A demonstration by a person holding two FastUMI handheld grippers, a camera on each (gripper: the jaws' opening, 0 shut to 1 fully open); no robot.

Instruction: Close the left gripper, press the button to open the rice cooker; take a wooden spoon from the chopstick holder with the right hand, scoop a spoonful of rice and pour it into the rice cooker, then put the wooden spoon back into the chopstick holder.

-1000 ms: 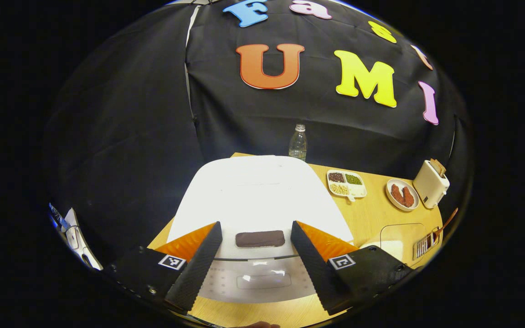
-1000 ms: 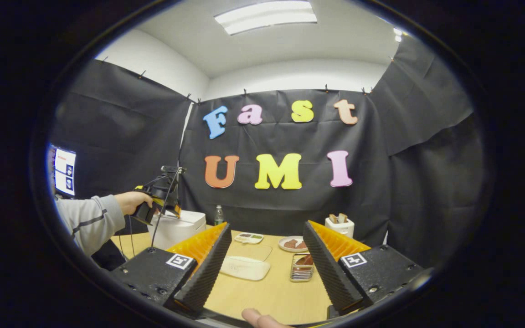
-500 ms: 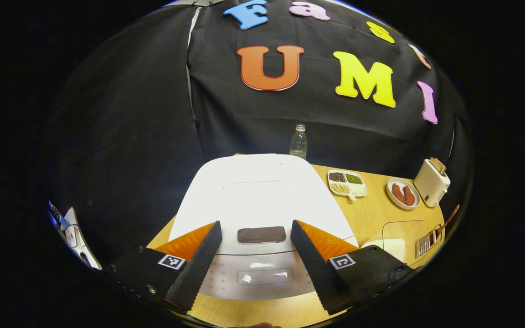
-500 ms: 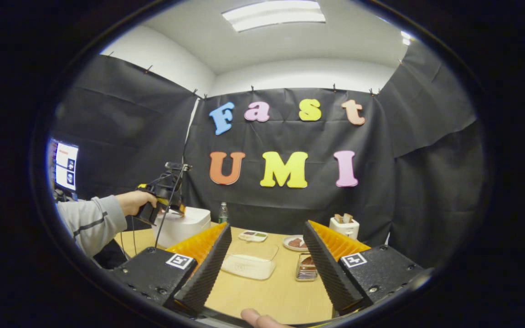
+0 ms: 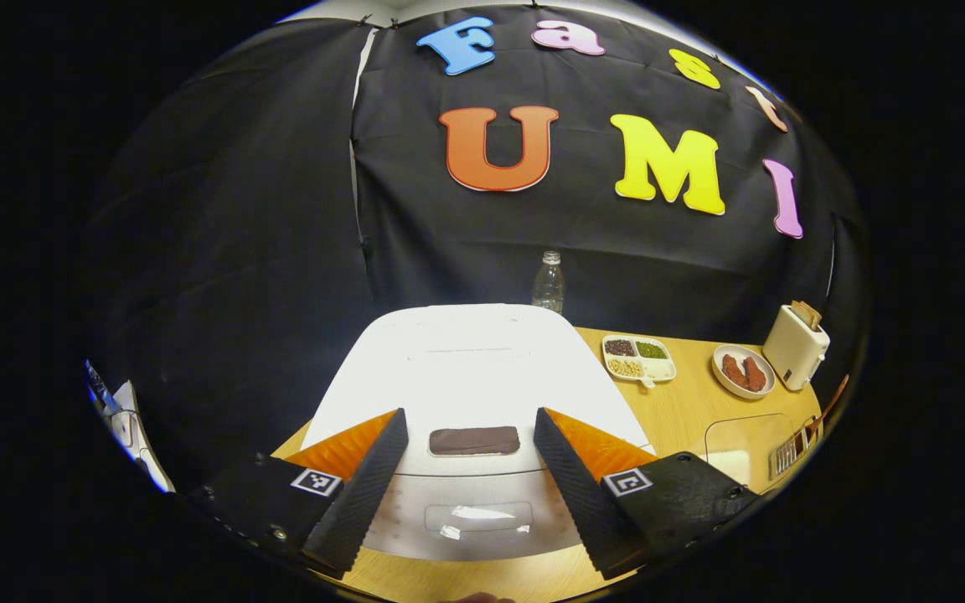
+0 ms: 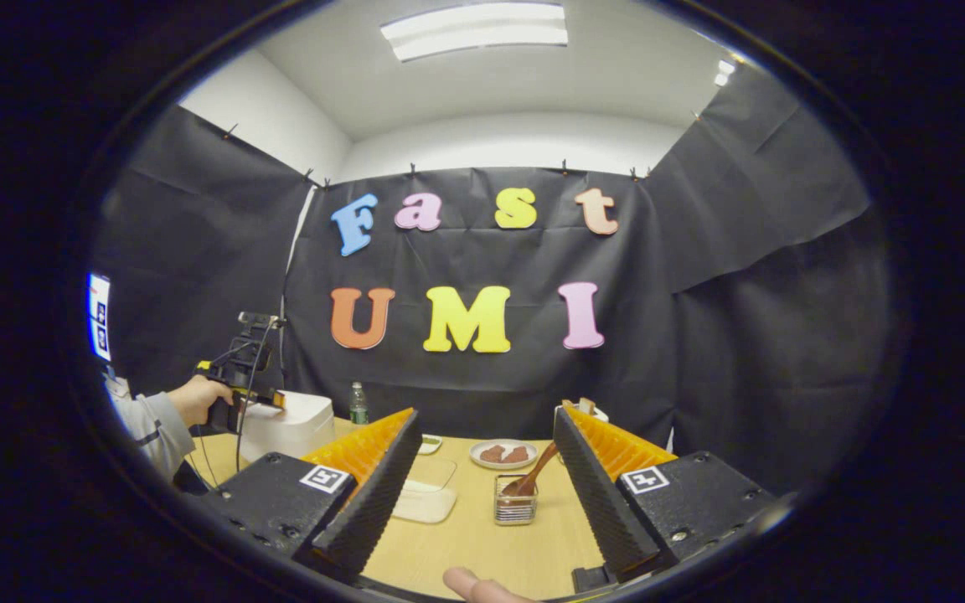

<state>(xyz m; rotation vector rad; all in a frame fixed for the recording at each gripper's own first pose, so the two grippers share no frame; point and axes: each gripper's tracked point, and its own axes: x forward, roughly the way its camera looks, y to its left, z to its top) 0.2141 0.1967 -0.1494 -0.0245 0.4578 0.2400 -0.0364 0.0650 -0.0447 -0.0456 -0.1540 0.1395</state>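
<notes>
2 grippers, both spread wide. Left gripper (image 5: pixel 466 477) hovers over the rice cooker (image 5: pixel 470 368), its dark button (image 5: pixel 475 440) between the fingers. Wooden spoon (image 6: pixel 533 473) leans in the chopstick holder (image 6: pixel 516 509): probably light and stiff, grab the handle.

In the right gripper view the scene is shifted leftward compared with a second ago: the rice cooker (image 6: pixel 288 425), the left gripper (image 6: pixel 239 394) and the hand (image 6: pixel 198 400) holding it are now seen farther left and smaller. The chopstick holder (image 6: pixel 516 506) is brought to the middle of the gap between the right gripper (image 6: pixel 487 490) jaws, and the wooden spoon (image 6: pixel 533 474) handle is now clearly seen leaning out of it. In the left gripper view the rice cooker (image 5: pixel 474 377) lid and its dark button (image 5: pixel 474 440) are seen slightly lower than before, with more of the wall shown above.
</notes>
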